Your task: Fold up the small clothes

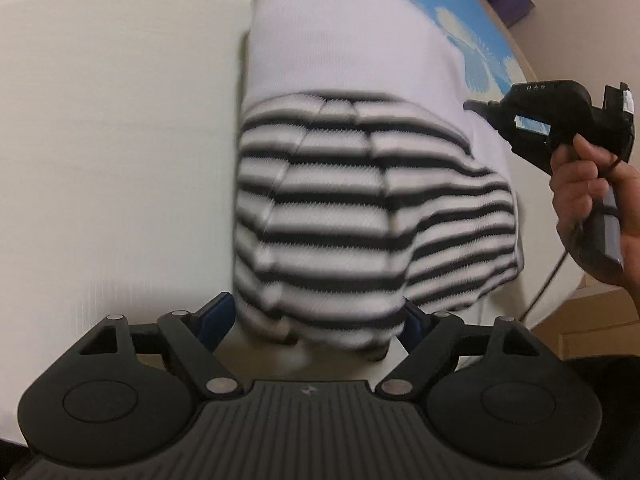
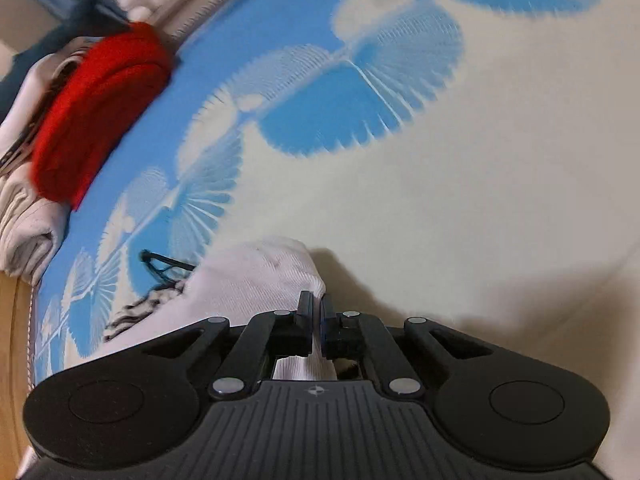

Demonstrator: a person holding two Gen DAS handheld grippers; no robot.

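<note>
A small garment, white (image 1: 340, 40) at the far end and black-and-white striped (image 1: 344, 208) at the near end, lies on the cream and blue cloth (image 1: 112, 140). My left gripper (image 1: 316, 316) is open, its blue-padded fingers either side of the striped near edge. My right gripper (image 2: 316, 304) is shut on the white part of the garment (image 2: 260, 276); a striped bit (image 2: 136, 312) shows to its left. The right gripper also shows in the left wrist view (image 1: 560, 128), held in a hand at the right.
A stack of folded clothes with a red piece (image 2: 96, 112) on top sits at the left edge of the patterned cloth (image 2: 440, 160). A purple box (image 1: 508, 0) stands beyond the far right edge. A wooden surface (image 1: 592, 320) lies to the right.
</note>
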